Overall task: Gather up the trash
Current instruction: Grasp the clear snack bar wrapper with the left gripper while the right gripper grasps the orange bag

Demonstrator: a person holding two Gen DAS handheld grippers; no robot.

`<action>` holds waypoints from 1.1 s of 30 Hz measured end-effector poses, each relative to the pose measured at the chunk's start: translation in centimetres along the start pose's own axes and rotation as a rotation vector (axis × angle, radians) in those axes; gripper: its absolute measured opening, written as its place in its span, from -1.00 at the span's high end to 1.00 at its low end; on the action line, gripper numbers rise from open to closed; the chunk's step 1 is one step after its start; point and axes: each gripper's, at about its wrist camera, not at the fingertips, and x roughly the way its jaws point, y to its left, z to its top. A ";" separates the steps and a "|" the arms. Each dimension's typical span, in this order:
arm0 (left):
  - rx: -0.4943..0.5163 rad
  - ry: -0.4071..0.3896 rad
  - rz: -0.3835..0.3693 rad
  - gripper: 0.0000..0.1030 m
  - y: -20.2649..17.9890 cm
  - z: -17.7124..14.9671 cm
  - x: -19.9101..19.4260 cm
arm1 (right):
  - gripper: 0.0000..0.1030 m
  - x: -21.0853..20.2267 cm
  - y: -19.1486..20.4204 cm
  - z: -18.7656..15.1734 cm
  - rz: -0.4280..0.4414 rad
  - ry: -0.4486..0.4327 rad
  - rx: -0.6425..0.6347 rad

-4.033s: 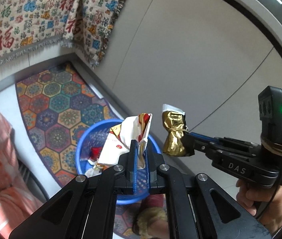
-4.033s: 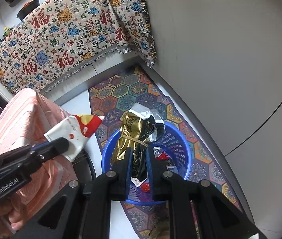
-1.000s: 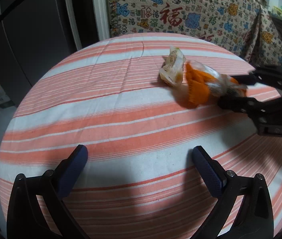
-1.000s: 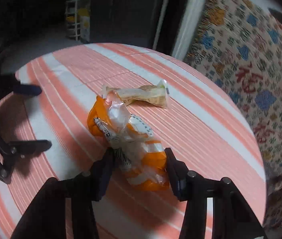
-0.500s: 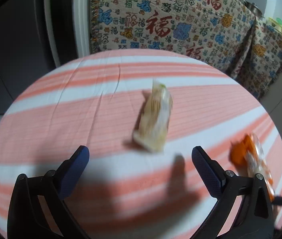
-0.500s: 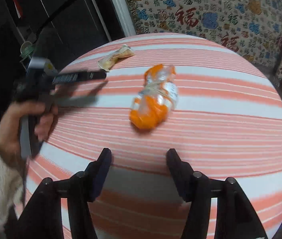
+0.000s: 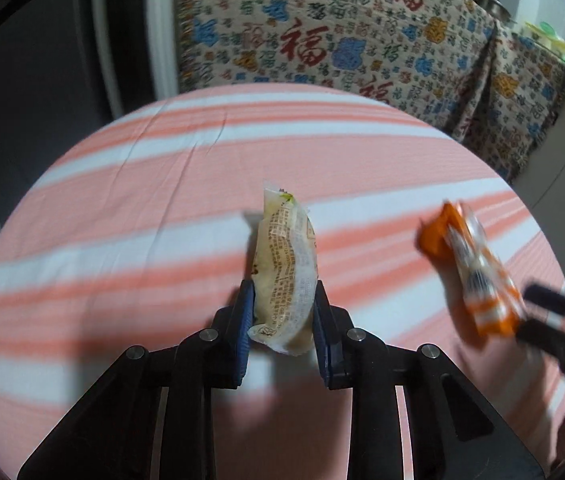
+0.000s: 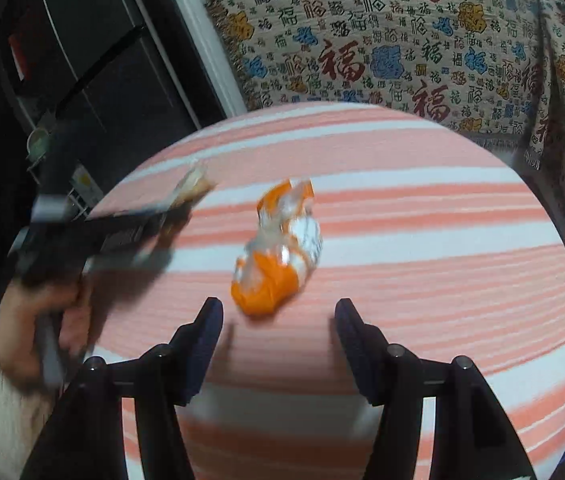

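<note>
Left gripper [image 7: 284, 304] closing, pale wrapper [image 7: 286, 264] between its pads above the striped counter [image 7: 122, 248]. Right gripper [image 8: 278, 312] released, orange wrapper [image 8: 278, 252] lying just ahead of its fingertips.

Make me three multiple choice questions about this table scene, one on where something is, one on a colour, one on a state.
1. Where is the pale wrapper?
A. between the left hand-held gripper's pads
B. in a basket
C. on the floor

2. What colour are the tablecloth's stripes?
A. green and black
B. orange-pink and white
C. blue and yellow

3. How does the right hand-held gripper stand?
A. clamped on a bottle
B. shut on nothing
C. open, with the orange wrapper ahead of it

Answers: 1 A, both pads flank it as the jaws close. 2 B, the stripes show in both views. 3 C, its pads stand apart, short of the wrapper.
</note>
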 end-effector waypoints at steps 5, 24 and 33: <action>-0.030 0.001 0.003 -0.46 -0.6 -4.6 -3.3 | -0.22 3.1 1.8 1.7 -0.030 0.038 -0.026; 0.023 0.024 0.114 -0.99 0.4 -3.4 -1.2 | -0.79 5.9 3.1 1.2 -0.135 0.101 -0.240; 0.025 0.043 0.114 -0.99 0.3 -3.5 -1.3 | -0.75 5.7 2.8 3.2 -0.091 0.189 -0.223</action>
